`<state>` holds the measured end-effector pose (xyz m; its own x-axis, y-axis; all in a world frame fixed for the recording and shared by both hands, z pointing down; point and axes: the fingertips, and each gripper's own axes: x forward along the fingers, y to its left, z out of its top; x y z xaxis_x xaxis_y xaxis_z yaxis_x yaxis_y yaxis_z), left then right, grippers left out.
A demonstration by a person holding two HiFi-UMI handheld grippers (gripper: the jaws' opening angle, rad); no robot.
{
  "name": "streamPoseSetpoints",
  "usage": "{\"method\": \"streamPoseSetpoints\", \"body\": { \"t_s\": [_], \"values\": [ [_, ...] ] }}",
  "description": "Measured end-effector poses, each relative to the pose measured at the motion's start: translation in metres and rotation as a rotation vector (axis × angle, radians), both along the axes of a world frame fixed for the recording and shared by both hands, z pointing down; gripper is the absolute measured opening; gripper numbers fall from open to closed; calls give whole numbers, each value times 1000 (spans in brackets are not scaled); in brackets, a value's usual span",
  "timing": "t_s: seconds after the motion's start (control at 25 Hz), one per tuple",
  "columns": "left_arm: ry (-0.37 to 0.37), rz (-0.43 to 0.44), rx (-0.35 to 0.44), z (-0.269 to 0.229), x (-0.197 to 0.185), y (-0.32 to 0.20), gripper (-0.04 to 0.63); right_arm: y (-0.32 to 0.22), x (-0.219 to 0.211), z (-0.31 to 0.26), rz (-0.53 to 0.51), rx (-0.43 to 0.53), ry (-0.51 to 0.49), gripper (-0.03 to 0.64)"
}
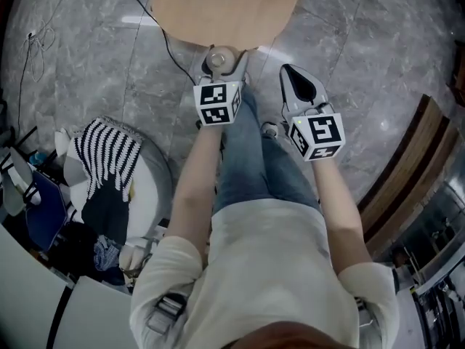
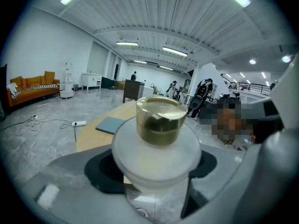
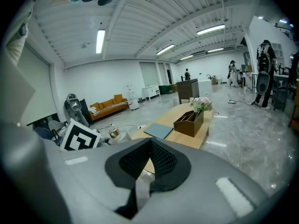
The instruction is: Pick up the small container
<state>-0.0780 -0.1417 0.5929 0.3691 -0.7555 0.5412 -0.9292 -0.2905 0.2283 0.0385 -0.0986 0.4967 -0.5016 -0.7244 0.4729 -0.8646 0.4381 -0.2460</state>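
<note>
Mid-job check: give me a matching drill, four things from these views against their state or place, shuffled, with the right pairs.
Things:
1. container
2. right tool
3. notebook
4. box

States or places:
A. shut, nothing in it
B. flat on the table
C. holds flowers
D. gripped by the left tool

Pairs: 1-D, 2-A, 3-B, 4-C

Head view looks steeply down on the table point(image 1: 218, 17) from above; both gripper views look level across it, the left close behind the small container point(image 2: 159, 120)
</note>
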Motion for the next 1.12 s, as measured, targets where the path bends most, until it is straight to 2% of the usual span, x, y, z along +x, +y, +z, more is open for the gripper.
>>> {"method": "streamPoseSetpoints", "body": {
  "t_s": [0.68,1.12],
  "values": [
    [-12,44,129,-133,40,123,356,123,30,-103,-42,127,-19,-2],
    [26,1,157,-194,54,206,356,174,47,-140,-70,156,-36,-2]
  ]
}}
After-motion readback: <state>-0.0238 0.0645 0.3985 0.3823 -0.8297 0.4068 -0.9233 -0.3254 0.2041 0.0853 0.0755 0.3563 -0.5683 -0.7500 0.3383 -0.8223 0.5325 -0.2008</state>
